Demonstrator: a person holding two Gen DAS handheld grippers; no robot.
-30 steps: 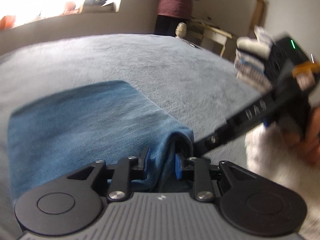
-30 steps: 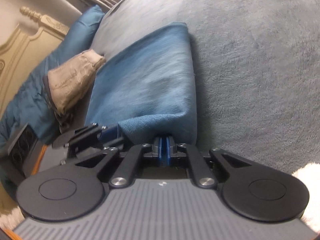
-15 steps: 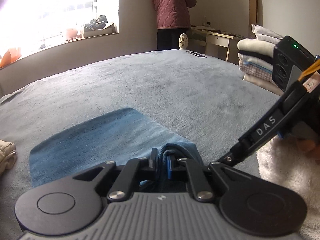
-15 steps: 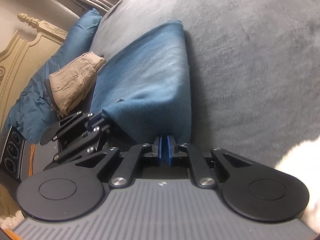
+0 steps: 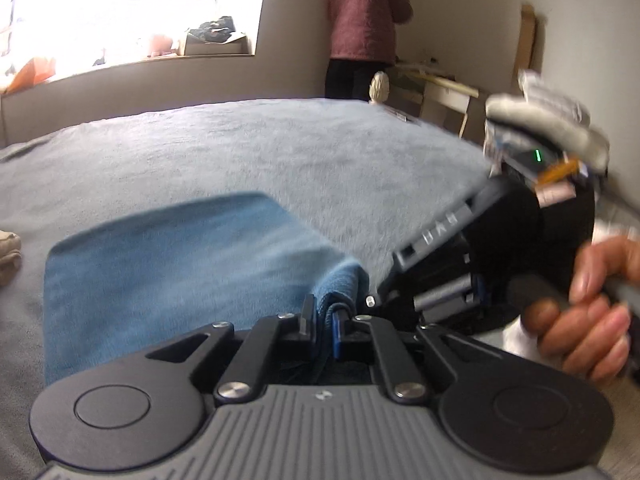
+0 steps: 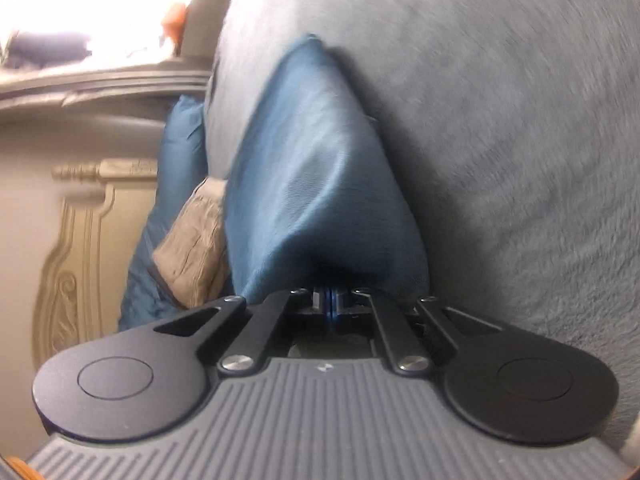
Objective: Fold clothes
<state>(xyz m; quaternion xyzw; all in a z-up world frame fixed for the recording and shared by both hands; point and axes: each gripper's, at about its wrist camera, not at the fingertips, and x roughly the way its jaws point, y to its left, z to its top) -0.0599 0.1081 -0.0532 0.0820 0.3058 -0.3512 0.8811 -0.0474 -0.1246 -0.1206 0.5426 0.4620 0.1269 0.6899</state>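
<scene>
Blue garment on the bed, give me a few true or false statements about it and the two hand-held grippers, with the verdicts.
1. The left hand-held gripper is shut on the blue garment. True.
2. The right hand-held gripper stands wide open over bare bedding. False: it is shut on the garment's near edge.
3. The garment lies on a grey blanket. True.
4. The garment is red. False: blue.
5. A beige folded item lies beside it. True.

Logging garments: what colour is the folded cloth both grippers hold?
Blue folded cloth, plain; clearest in the right wrist view.
</scene>
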